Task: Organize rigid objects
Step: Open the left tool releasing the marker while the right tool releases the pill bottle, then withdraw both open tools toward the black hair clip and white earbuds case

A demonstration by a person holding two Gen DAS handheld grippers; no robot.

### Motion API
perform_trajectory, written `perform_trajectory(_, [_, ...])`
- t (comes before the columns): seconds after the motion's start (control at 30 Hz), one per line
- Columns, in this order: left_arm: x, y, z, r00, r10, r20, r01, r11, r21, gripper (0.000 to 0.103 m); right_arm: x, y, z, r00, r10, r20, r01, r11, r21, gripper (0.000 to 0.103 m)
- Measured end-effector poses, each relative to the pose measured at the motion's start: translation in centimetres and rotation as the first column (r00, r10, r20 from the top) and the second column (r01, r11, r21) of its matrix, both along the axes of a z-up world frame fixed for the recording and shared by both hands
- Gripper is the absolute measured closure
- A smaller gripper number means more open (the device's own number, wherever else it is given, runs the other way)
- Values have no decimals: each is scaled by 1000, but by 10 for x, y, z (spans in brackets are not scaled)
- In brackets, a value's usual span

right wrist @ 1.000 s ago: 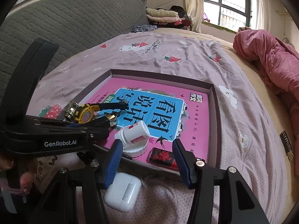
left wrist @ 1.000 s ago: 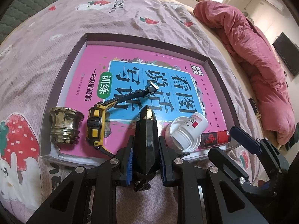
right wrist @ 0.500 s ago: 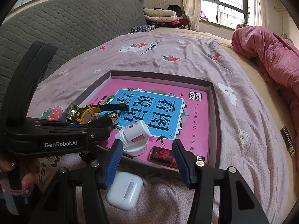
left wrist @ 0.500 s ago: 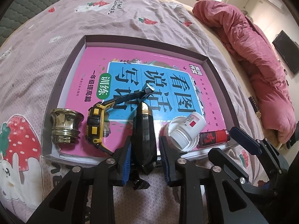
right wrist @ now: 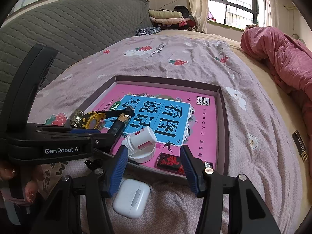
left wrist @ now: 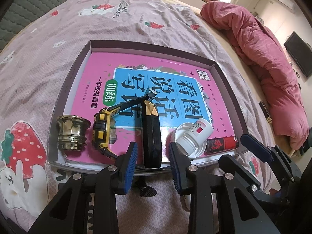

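Observation:
A shallow box (left wrist: 77, 64) on the bed holds a pink book (left wrist: 136, 68). On the book's near edge lie a brass cap (left wrist: 71, 134), a yellow-black watch (left wrist: 101, 130), a black faceted bar with a gold tip (left wrist: 152, 134), a white bottle (left wrist: 193, 134) and a red lighter (left wrist: 222, 145). My left gripper (left wrist: 152, 163) is open, its pads apart on either side of the black bar's near end. My right gripper (right wrist: 154, 167) is open and empty above a white earbud case (right wrist: 131, 200), which lies on the sheet outside the box.
The box rests on a lilac strawberry-print sheet (left wrist: 117, 19). A pink quilt (left wrist: 263, 58) is heaped at the right. A grey padded headboard (right wrist: 78, 29) stands behind. A black label (right wrist: 300, 146) lies on the sheet at the right.
My left gripper has opened and let go of the black bar, which now lies on the book. The left gripper has drawn back slightly. The right gripper has barely moved.

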State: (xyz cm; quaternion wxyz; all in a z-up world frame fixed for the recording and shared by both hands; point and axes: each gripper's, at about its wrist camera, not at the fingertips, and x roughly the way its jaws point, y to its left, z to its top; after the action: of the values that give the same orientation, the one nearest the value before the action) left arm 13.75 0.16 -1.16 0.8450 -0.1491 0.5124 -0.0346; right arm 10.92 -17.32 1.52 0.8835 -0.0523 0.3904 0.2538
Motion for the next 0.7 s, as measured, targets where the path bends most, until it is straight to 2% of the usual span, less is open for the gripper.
perform_trajectory(0.33, [-10, 1, 16, 999, -6, 33, 6, 1000, -7, 68, -4, -2, 5, 1000, -8, 8, 8, 1000, 4, 48])
perform_trajectory(0.4, [-14, 1, 20, 999, -8, 44, 8, 1000, -8, 56, -6, -2, 6, 1000, -5, 7, 5, 1000, 6, 48])
perform_trajectory(0.43, [-16, 1, 22, 999, -10, 48, 11, 1000, -12, 54, -7, -2, 7, 1000, -5, 9, 5, 1000, 5, 48])
perform_trajectory(0.7, [-27, 1, 32, 998, -16, 65, 16, 1000, 5, 53, -15, -1, 9, 1000, 2, 16, -2, 1000, 1, 48])
